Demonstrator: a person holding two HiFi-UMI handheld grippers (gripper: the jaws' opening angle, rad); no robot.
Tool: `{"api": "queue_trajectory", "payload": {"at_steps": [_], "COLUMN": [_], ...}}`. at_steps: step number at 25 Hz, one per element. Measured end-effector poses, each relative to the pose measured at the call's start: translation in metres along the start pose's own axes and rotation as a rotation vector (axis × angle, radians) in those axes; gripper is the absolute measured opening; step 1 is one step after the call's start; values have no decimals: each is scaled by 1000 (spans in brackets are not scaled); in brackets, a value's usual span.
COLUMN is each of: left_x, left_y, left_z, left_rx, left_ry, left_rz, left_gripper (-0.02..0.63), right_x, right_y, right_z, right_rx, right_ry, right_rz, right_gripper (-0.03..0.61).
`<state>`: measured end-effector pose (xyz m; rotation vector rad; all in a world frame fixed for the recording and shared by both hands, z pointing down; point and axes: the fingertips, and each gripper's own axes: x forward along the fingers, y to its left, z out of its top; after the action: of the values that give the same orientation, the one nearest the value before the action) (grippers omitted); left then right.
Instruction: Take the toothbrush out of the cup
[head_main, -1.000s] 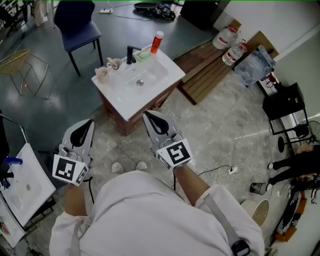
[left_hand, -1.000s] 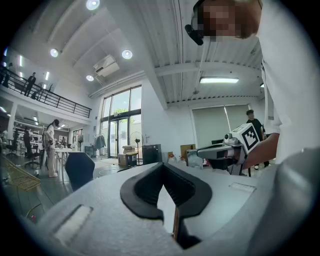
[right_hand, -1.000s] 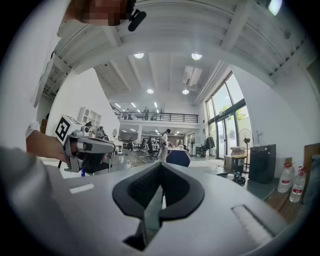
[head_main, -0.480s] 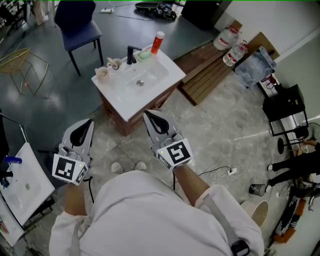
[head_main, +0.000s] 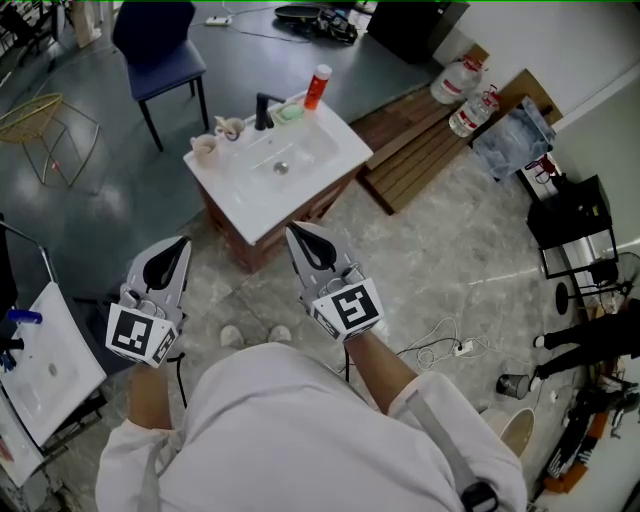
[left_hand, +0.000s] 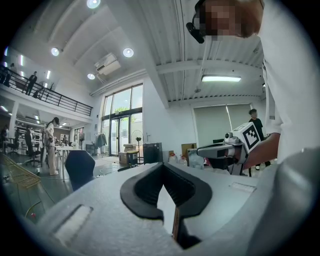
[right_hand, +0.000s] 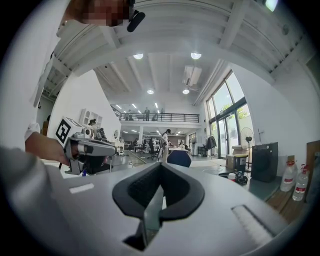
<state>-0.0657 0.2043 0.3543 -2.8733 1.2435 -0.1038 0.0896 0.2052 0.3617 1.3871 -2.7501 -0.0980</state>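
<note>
An orange-red cup (head_main: 313, 92) with a white end sticking out of its top stands at the far corner of a white sink cabinet (head_main: 240, 200), next to a green dish (head_main: 287, 112) and a black tap (head_main: 262, 108). I cannot make out the toothbrush itself at this distance. My left gripper (head_main: 178, 246) is shut and empty, held level in front of me and short of the cabinet. My right gripper (head_main: 296, 232), also shut and empty, sits just before the cabinet's near edge. Neither gripper view shows the cup; in each the black pads (left_hand: 150, 192) (right_hand: 172, 192) meet with nothing between them.
Pale ornaments (head_main: 215, 135) sit on the sink's left rim. A blue chair (head_main: 160, 45) stands behind it, with a wooden pallet (head_main: 415, 140) and water bottles (head_main: 465, 95) to the right. A black cart (head_main: 575, 225) is further right; cables (head_main: 440, 350) lie on the floor; a second white sink (head_main: 45, 370) is at the left.
</note>
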Motion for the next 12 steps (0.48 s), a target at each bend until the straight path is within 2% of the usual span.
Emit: {"api": "queue_trajectory", "payload": {"at_steps": [12], "left_x": [24], "left_y": [-20], "left_z": [3], "left_rx": [-1], "left_ry": [8], "left_rz": [51], "left_gripper": [6], "right_x": [-4], "right_y": [-22], "right_z": [-2], "right_rx": [3], "right_ry": [-5], "right_rz": [65], "right_gripper": [3]}}
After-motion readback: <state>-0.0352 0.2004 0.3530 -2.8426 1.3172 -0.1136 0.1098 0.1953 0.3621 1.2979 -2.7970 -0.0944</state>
